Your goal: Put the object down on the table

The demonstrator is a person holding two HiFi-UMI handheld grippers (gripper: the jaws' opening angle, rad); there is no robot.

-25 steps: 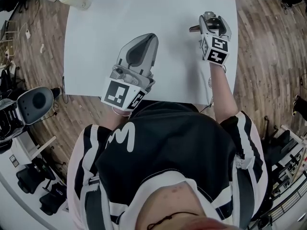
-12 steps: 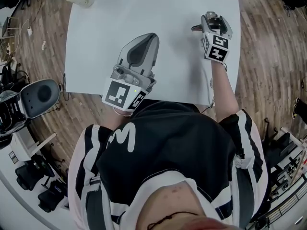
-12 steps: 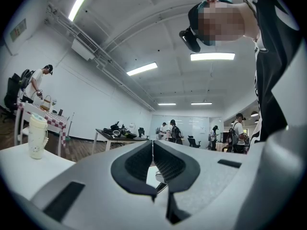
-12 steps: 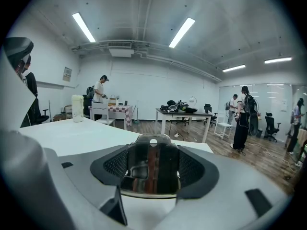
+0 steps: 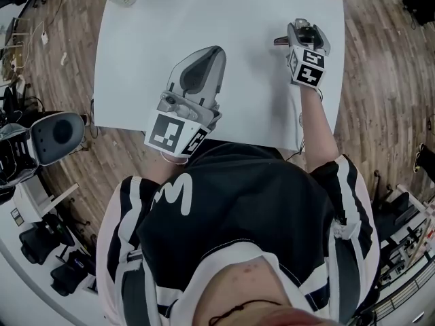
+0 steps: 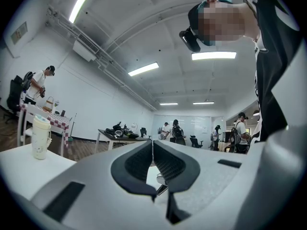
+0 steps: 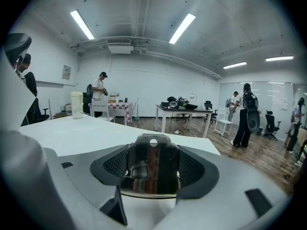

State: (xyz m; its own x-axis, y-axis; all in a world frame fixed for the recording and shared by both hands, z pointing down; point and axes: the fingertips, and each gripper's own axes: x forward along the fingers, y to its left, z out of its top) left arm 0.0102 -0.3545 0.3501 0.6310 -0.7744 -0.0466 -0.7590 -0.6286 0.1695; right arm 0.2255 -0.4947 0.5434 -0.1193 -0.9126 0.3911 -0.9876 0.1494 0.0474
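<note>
The right hand-held gripper (image 5: 304,27) clamps a glossy dark metallic object (image 7: 152,166) over the white counter (image 5: 204,19). The left hand-held gripper (image 6: 152,161) is closed and empty. Next: lower, then release.

The object (image 7: 152,163) is a small, glossy dark piece with a mirror-like face, a reddish streak down its middle and a white dot near its top edge. It stands upright, clamped between the pads of the right tool (image 7: 153,171). It is over the right side of the white bench (image 5: 204,19), and whether it touches the bench cannot be told.
</note>
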